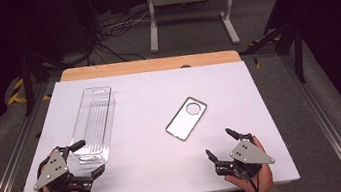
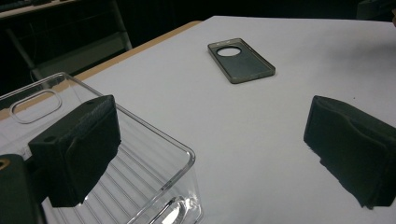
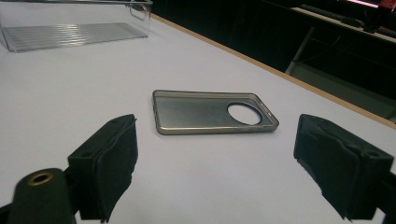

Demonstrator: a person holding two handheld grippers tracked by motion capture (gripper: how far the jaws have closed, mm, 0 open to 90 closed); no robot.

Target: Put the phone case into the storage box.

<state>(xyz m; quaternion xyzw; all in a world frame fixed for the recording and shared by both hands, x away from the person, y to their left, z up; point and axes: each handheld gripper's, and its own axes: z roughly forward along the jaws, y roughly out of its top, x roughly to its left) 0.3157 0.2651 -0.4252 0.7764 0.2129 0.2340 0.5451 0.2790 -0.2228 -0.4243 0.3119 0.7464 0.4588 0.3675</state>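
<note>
Tray (image 1: 95,124), clear plastic with a ribbed floor, lies lengthwise on the left part of the white table (image 1: 158,168), its near end reaching between the jaws of the left gripper (image 1: 88,158). In the left gripper view one jaw stands over the tray's (image 2: 154,158) inner floor and the other sits out on the bare table (image 2: 261,140); the jaws are spread wide and neither pad presses on the wall. Case (image 1: 186,118), a dark phone shell with a round camera hole, lies flat near the table's middle, well apart from the tray and angled toward the far right. The right gripper (image 1: 217,144) rests at the near right edge, held in a hand (image 1: 250,178), its jaws spread with nothing between them. In the right gripper view the case (image 3: 212,112) lies just ahead of those jaws, with the tray (image 3: 74,28) far off at the upper left.
</note>
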